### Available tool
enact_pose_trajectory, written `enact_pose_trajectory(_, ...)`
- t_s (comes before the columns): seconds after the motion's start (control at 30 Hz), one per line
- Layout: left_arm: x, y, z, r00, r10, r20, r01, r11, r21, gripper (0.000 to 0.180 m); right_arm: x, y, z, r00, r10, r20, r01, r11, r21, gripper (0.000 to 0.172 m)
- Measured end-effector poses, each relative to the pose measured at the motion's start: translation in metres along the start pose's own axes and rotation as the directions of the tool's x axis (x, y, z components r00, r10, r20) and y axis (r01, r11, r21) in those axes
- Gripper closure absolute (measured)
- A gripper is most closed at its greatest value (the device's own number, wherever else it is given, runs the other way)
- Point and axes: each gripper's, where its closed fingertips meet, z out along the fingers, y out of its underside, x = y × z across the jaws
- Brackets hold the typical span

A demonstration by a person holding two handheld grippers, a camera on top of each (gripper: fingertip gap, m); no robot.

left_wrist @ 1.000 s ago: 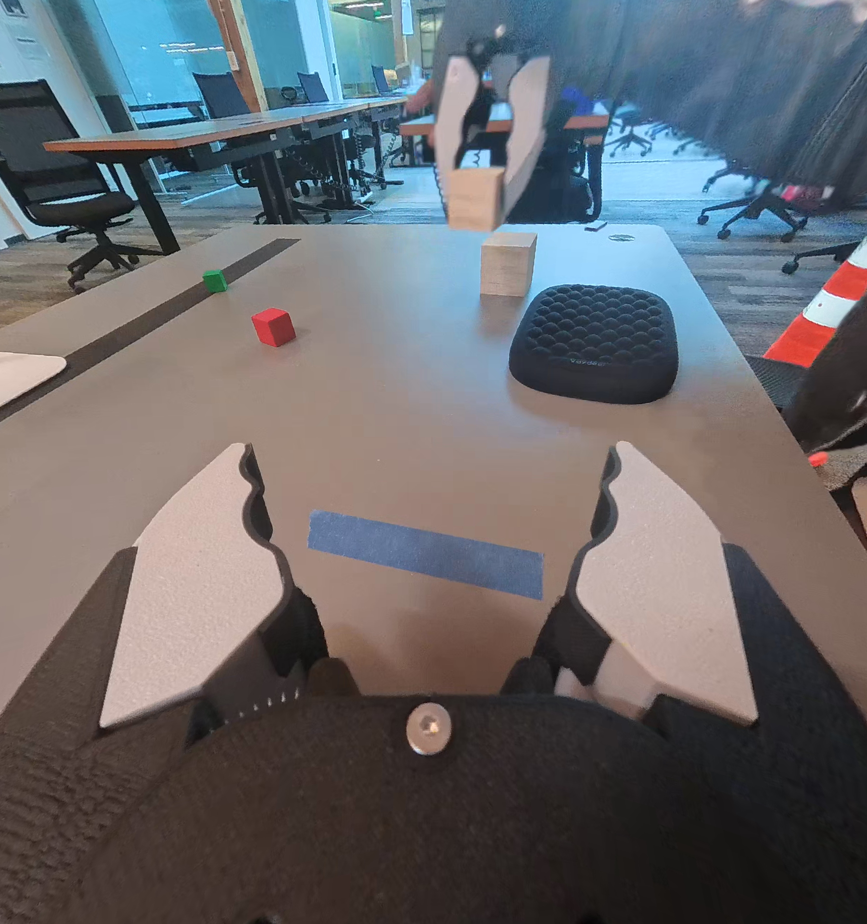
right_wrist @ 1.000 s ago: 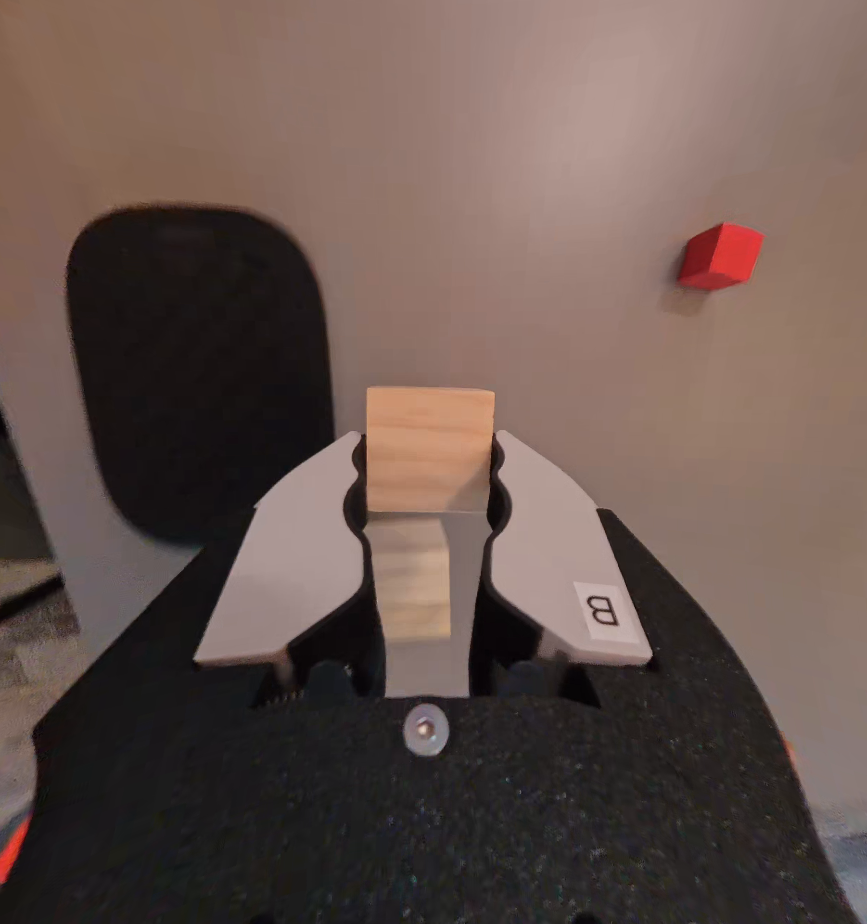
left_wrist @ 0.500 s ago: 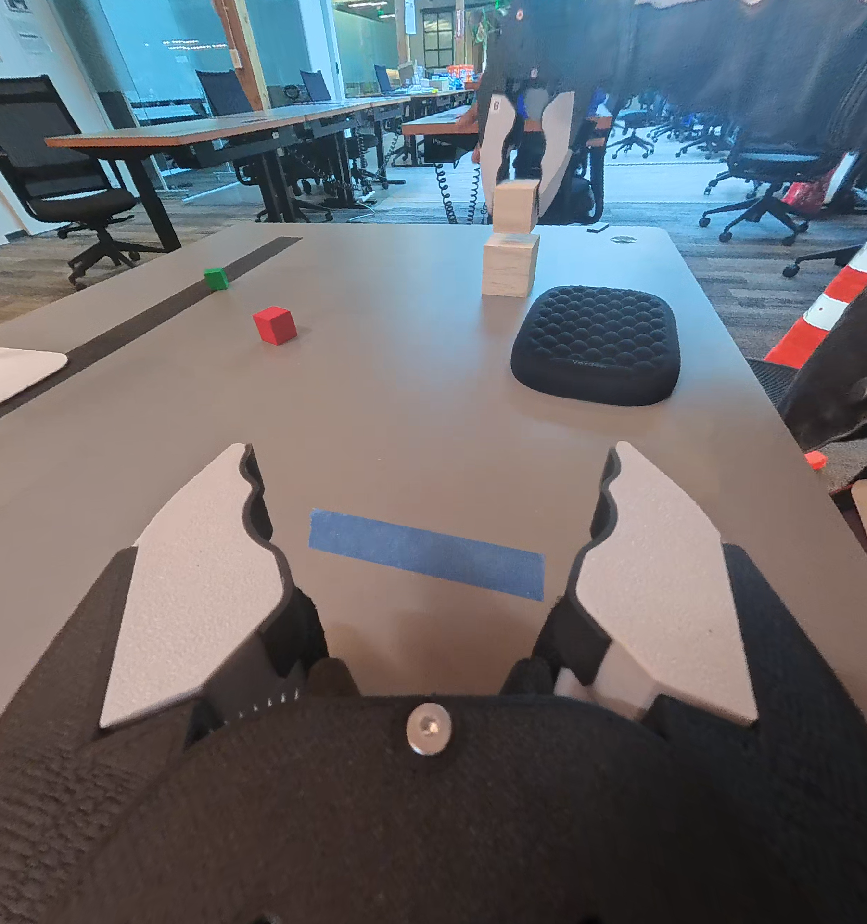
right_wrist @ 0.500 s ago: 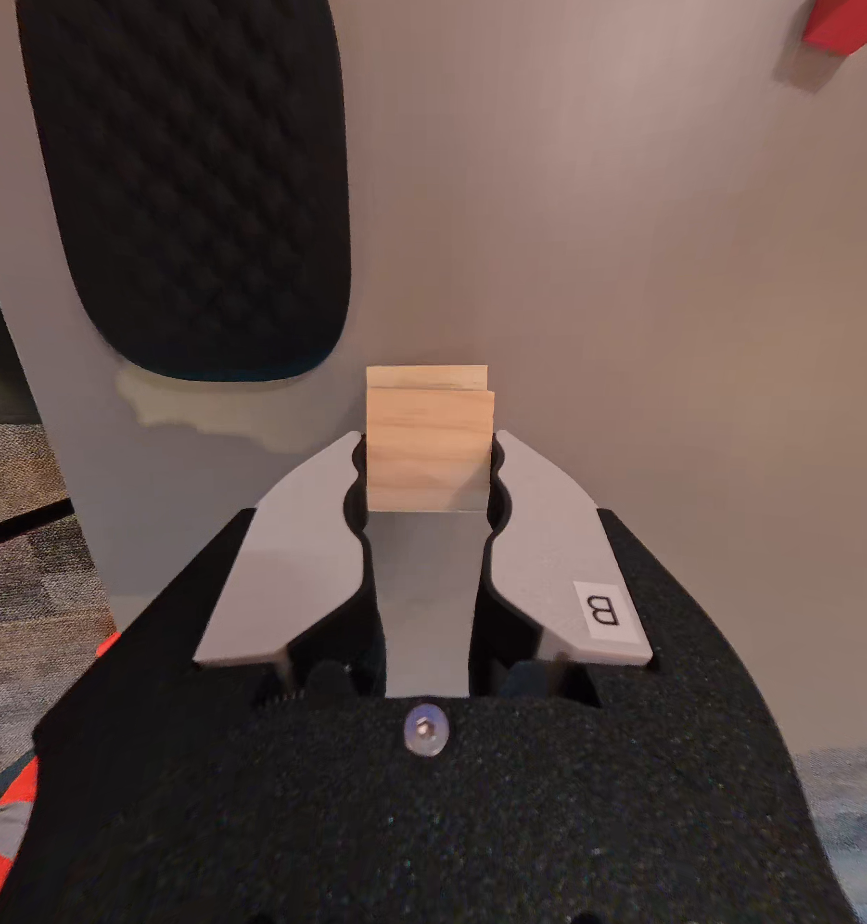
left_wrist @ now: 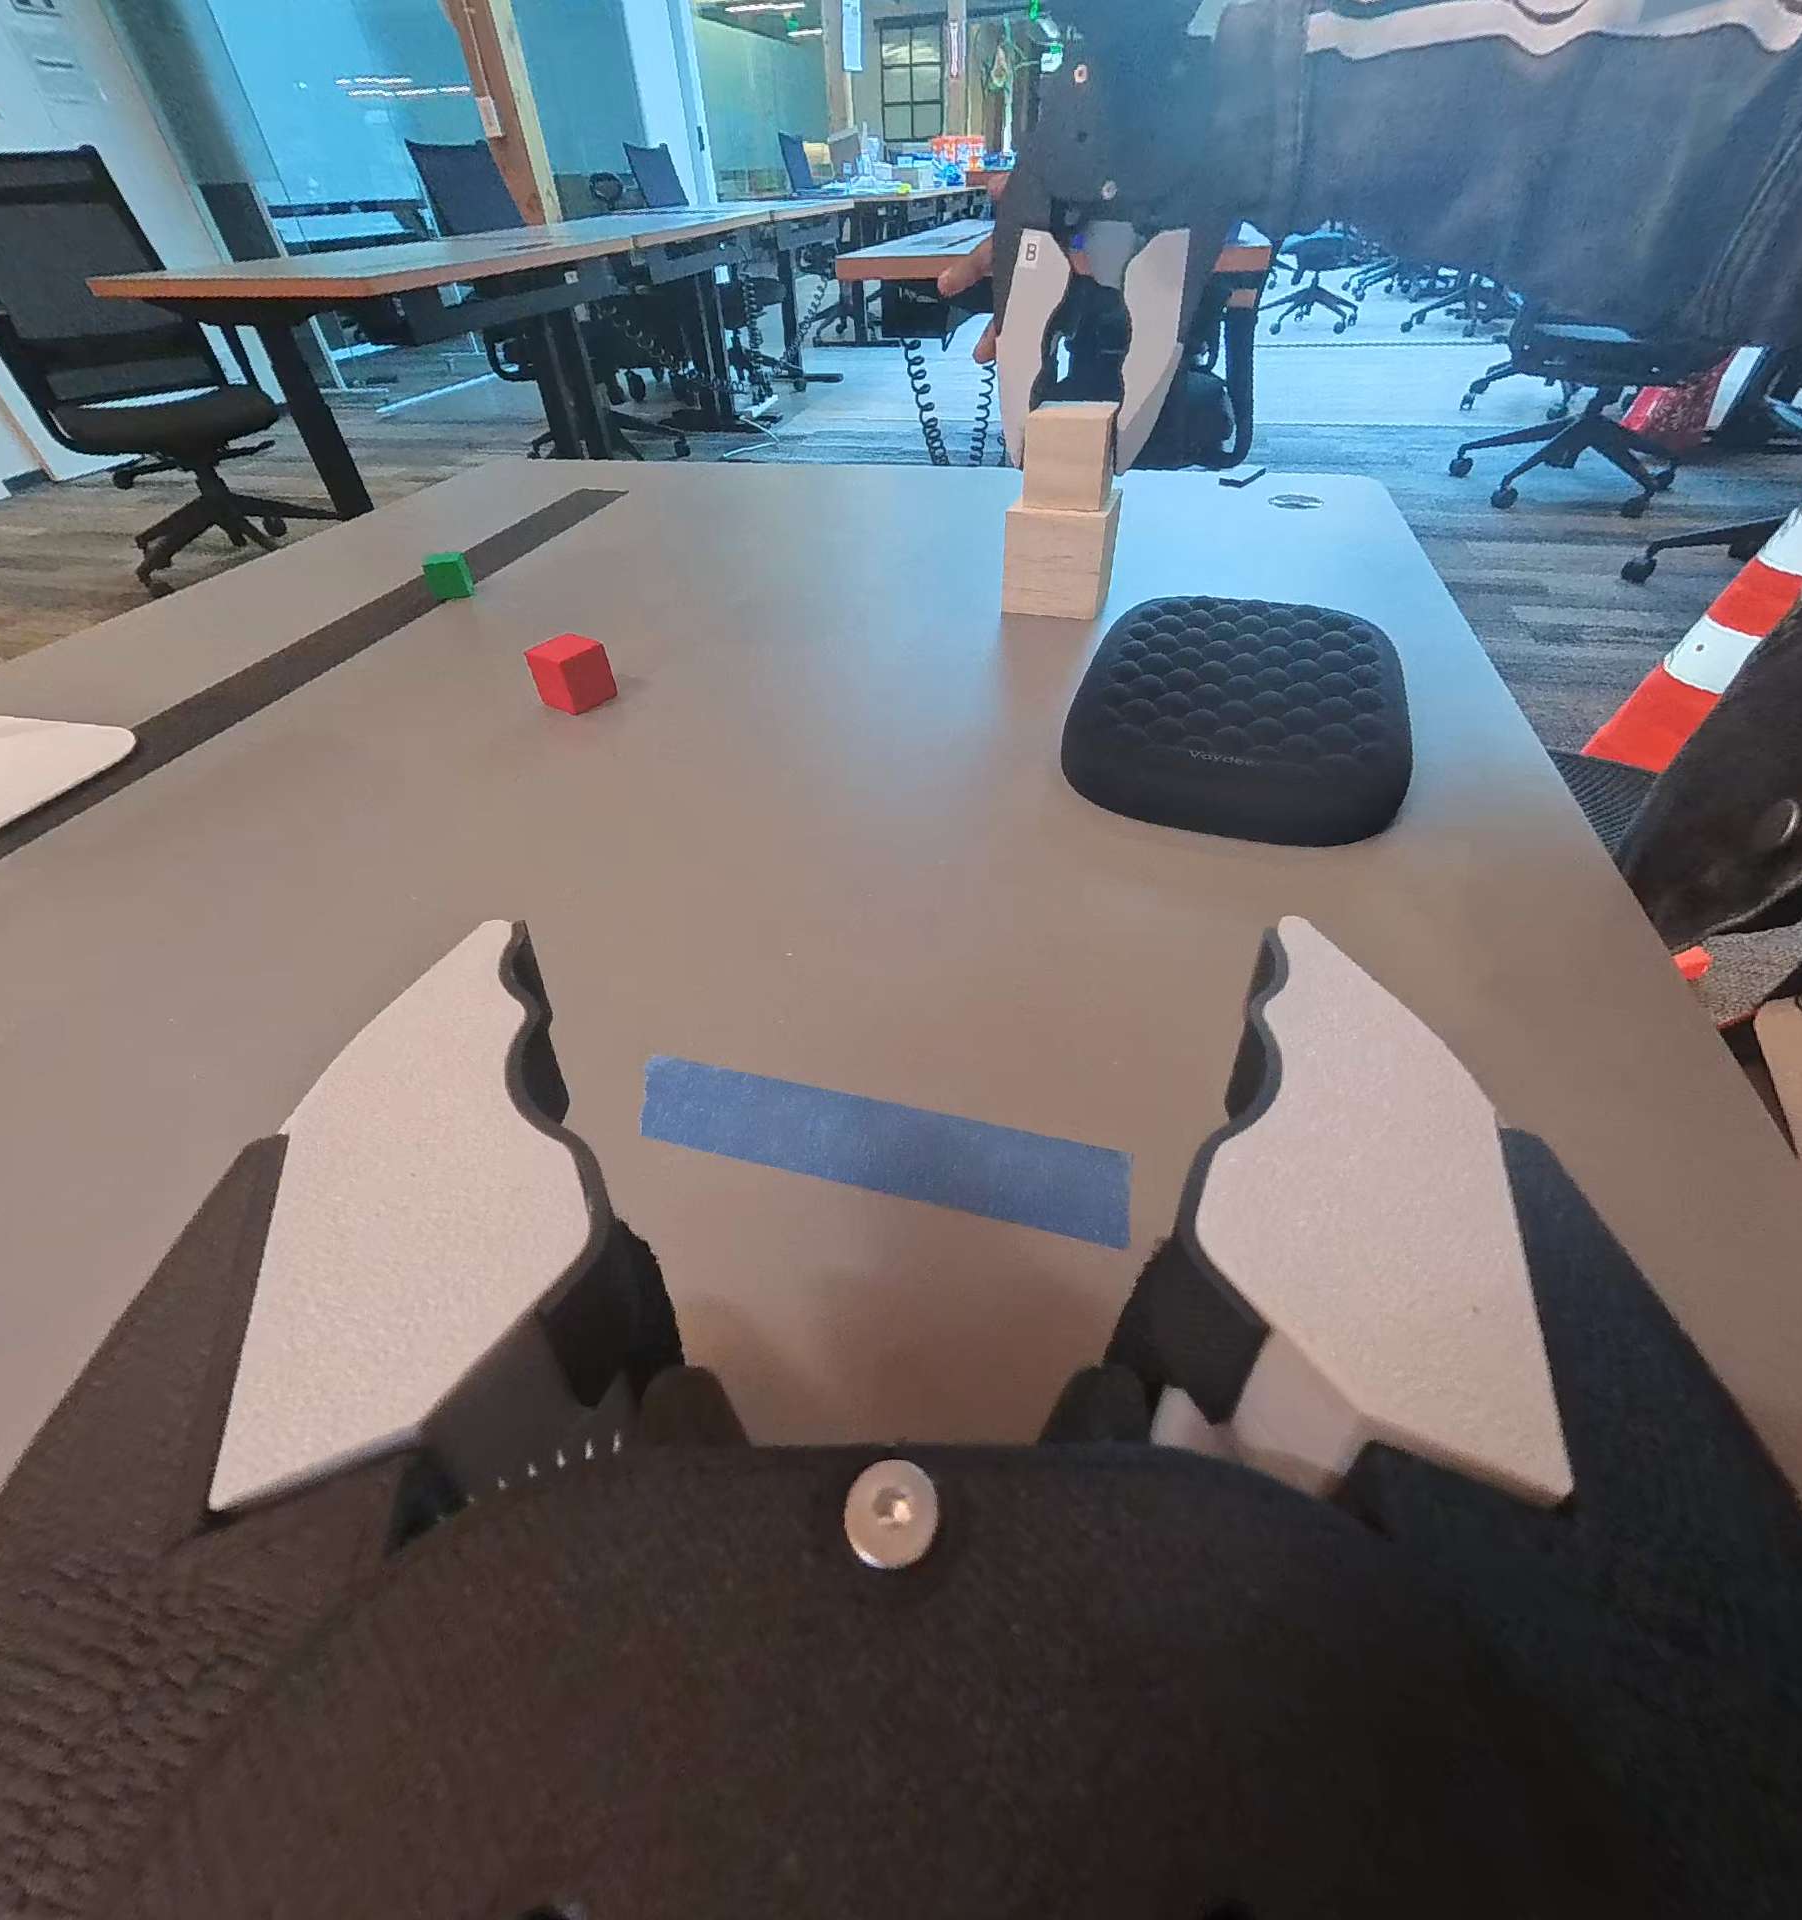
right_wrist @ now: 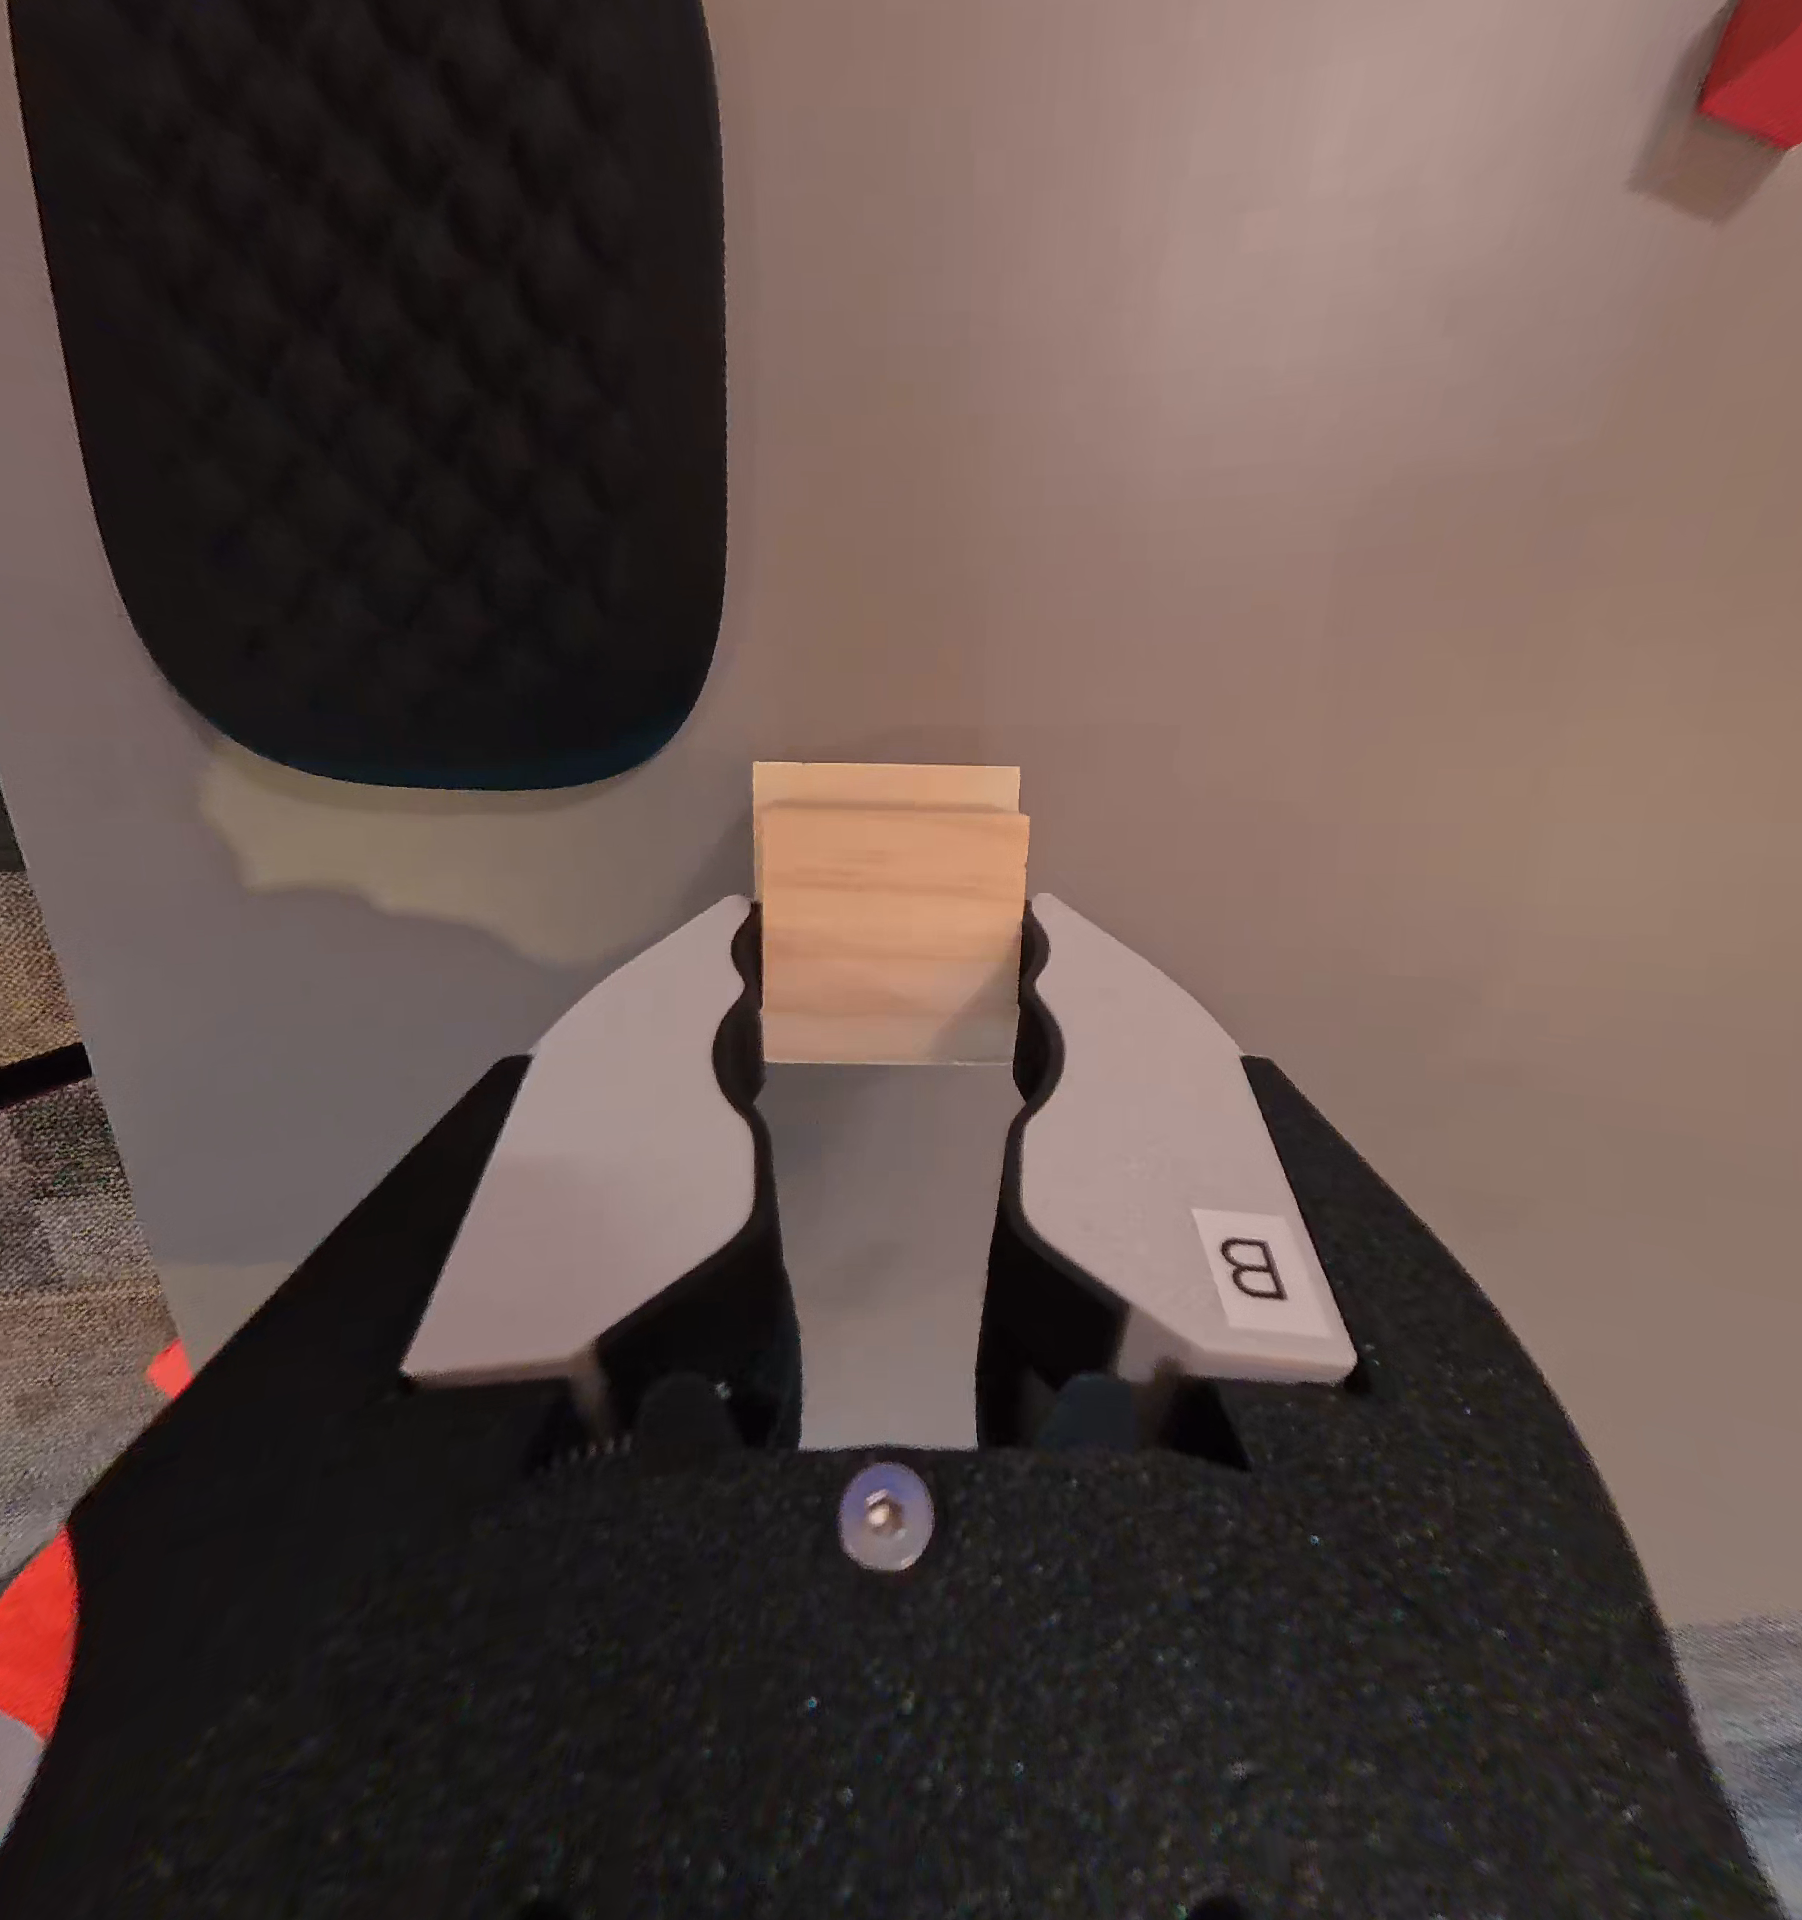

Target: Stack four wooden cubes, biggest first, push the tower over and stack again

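Apparently flush: clamped cube [right_wrist: 892, 935] atop larger cube [left_wrist: 1058, 561].

The desk [left_wrist: 824, 831] had a smooth, matt grey top. Both stacked cubes were pale bare wood: the upper cube [right_wrist: 892, 935] showed fine grain, the lower cube [left_wrist: 1058, 561] looked unvarnished. The red cube [left_wrist: 570, 673] and green cube [left_wrist: 448, 575] wore flat paint. The black pad [left_wrist: 1240, 717] was dimpled cloth. Each tool had grainy matt plastic fingers [left_wrist: 429, 1226] and a shiny metal screw [left_wrist: 890, 1512].
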Motion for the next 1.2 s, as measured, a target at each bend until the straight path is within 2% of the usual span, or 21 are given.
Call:
enact_pose_trajectory(0.07,0.0,0.0,0.0,1.0,0.0,-0.001,0.0,1.0,-0.001,0.055,0.001,0.0,0.0,1.0,0.006,-0.015,-0.006,1.0,0.002,0.125)
enact_pose_trajectory(0.27,-0.001,0.0,0.0,1.0,-0.008,0.001,0.008,1.0,0.002,0.056,-0.002,-0.009,-0.009,0.999,0.038,-0.012,-0.038,0.999,0.025,0.108)
enact_pose_trajectory(0.33,-0.001,0.0,0.0,1.0,-0.009,0.001,0.009,1.0,0.001,0.056,0.003,-0.028,-0.019,0.997,0.07,-0.042,-0.066,0.995,0.078,0.096)
enact_pose_trajectory(0.43,-0.001,0.0,0.0,1.0,-0.012,0.0,0.012,1.0,0.0,0.056,0.02,-0.072,-0.032,0.987,0.132,-0.094,-0.117,0.981,0.154,0.088)
enact_pose_trajectory(0.57,0.0,0.0,0.0,1.0,-0.002,0.0,0.002,1.0,0.0,0.056,0.052,-0.13,-0.027,0.986,0.077,-0.149,-0.048,0.98,0.195,0.094)
enact_pose_trajectory(0.73,0.003,0.001,0.0,1.0,0.018,-0.004,-0.018,1.0,-0.006,0.056,0.111,-0.167,0.013,0.985,0.105,-0.137,-0.083,0.984,0.161,0.108)
enact_pose_trajectory(0.87,0.004,0.002,0.001,1.0,0.024,-0.009,-0.024,1.0,-0.016,0.056,0.163,-0.162,0.053,0.978,0.156,-0.139,-0.146,0.986,0.081,0.114)
enact_pose_trajectory(0.97,0.002,0.001,0.0,1.0,0.009,-0.004,-0.009,1.0,-0.006,0.056,0.184,-0.15,0.082,0.971,0.213,-0.113,-0.213,0.977,0.012,0.112)
enact_pose_trajectory(1.1,0.001,0.001,0.0,1.0,0.002,-0.003,-0.002,1.0,-0.004,0.056,0.189,-0.146,0.109,0.97,0.228,-0.084,-0.232,0.972,-0.039,0.115)
enact_pose_trajectory(1.2,0.002,0.001,0.0,1.0,0.009,-0.005,-0.009,1.0,-0.007,0.056,0.188,-0.14,0.12,0.974,0.209,-0.084,-0.217,0.971,-0.096,0.129)
